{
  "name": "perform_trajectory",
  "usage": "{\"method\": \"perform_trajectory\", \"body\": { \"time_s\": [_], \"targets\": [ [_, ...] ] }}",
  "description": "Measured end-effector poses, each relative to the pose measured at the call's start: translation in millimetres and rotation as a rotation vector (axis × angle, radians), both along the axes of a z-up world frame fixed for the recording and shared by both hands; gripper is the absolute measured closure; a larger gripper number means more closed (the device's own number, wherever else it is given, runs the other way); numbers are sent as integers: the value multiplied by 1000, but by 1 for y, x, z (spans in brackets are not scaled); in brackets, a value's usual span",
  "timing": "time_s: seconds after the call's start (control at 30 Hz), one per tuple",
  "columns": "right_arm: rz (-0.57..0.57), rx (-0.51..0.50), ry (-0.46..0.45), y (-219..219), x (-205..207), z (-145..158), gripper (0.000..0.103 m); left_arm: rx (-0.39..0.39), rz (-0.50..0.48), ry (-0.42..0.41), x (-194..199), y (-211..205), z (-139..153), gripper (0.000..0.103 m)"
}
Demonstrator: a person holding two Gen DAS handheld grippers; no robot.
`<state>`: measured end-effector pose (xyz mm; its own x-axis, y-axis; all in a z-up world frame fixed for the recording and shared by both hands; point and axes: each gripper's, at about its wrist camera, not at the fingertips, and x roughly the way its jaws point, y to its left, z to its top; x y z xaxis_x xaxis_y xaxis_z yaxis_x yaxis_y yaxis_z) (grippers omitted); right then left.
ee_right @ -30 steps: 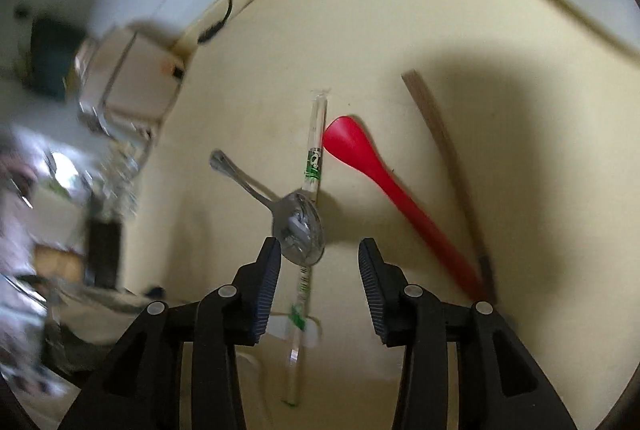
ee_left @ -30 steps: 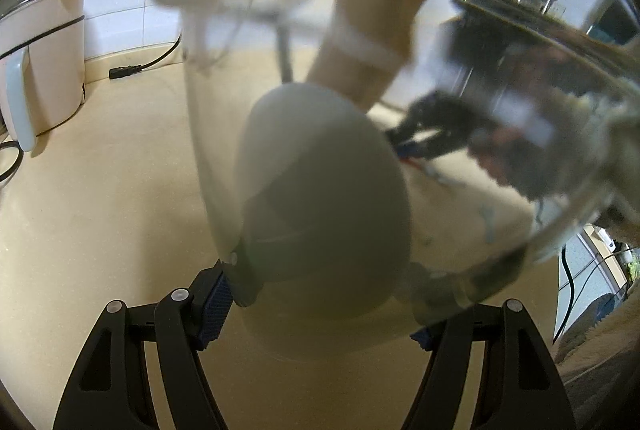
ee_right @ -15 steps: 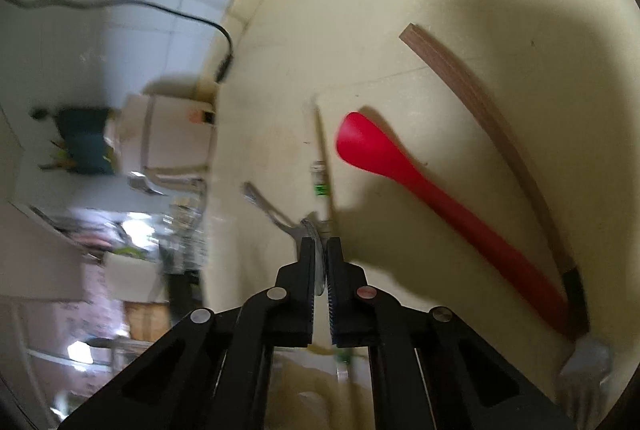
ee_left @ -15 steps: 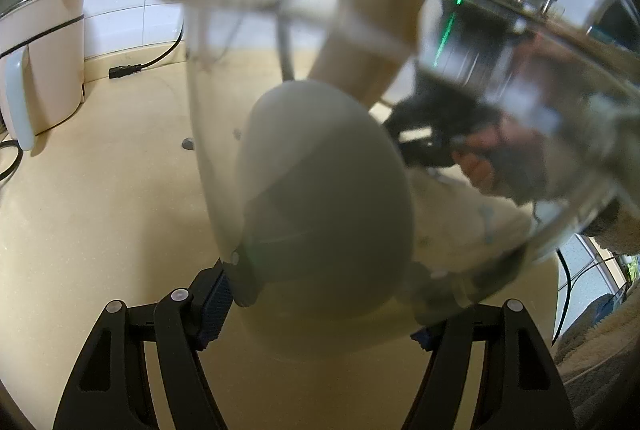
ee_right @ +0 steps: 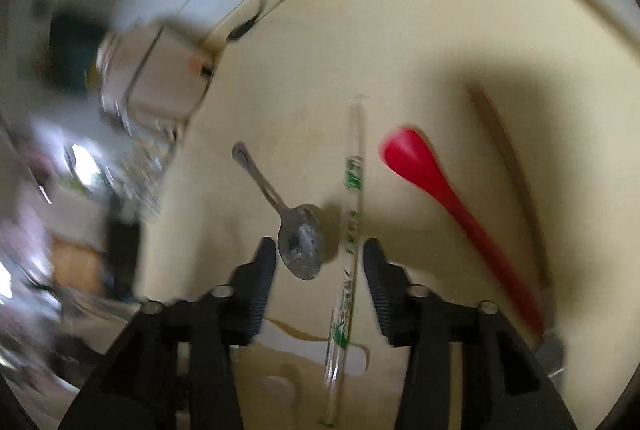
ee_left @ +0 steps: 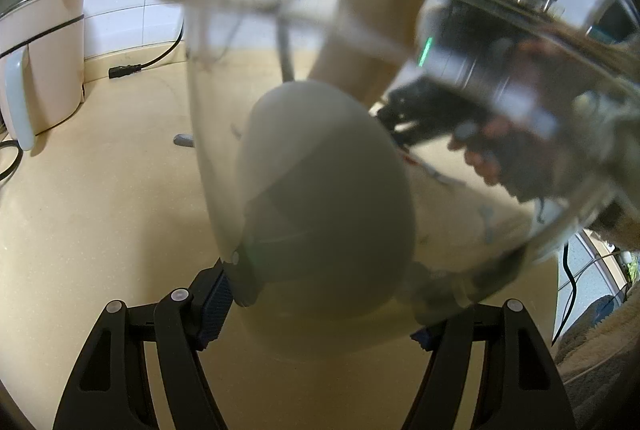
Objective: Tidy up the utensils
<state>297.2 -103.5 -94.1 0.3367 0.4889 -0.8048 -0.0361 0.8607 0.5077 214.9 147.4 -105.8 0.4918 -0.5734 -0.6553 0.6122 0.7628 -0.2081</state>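
Gripping a clear glass jar [ee_left: 460,134], the left gripper [ee_left: 320,306] has its fingers pressed against the jar's sides near the base, in the left wrist view. The glass is smooth and curved, bending everything behind it into smears. Inside stands a pale wooden spatula [ee_left: 384,14], its broad cream blade pointing up past the rim, and a large rounded grey shape [ee_left: 324,198] fills the jar's lower half; what that is I cannot tell. A thin dark handle [ee_left: 288,42] also leans inside. Off to the left on the beige counter [ee_left: 92,214] sits a cream kettle [ee_left: 40,58] with a pale blue handle, and a black power cord [ee_left: 148,64] lies by the white tiled wall.

Over to the right wrist view, blurred with motion. The right gripper [ee_right: 320,266] hangs above the counter, its ribbed black fingers parting, nothing pressed between them. Below them lies a shiny metal spoon [ee_right: 298,242], bowl towards the camera, thin handle angling up-left. Just beside it runs a long pair of chopsticks in a clear wrapper [ee_right: 350,230] with green print. Further right rests a glossy red plastic spoon [ee_right: 440,190], then a long brown wooden utensil [ee_right: 508,158] near the edge.
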Motion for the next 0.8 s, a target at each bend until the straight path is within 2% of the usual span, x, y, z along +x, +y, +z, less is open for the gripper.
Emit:
{"method": "perform_trajectory", "body": {
  "time_s": [0.1,0.17,0.33,0.5,0.6,0.7,0.73,0.8],
  "targets": [
    [209,-282,-55,47,7,12,53,0,0,0,-1,1,0,29],
    [313,-402,-65,68,12,11,51,0,1,0,-1,1,0,29],
    [462,-531,-47,90,21,-5,49,-1,1,1,0,1,0,29],
    [504,-537,-25,96,29,-12,47,-2,1,2,-1,1,-1,29],
    [477,-510,0,92,37,-16,39,-2,1,2,-2,1,-2,29],
    [486,-515,5,92,39,-20,36,-2,1,2,-2,0,-1,29],
    [487,-515,9,92,41,-20,38,-2,1,2,-3,0,-1,29],
    [487,-509,-4,92,43,-17,64,-3,1,2,-2,0,-1,29]
  ]
}}
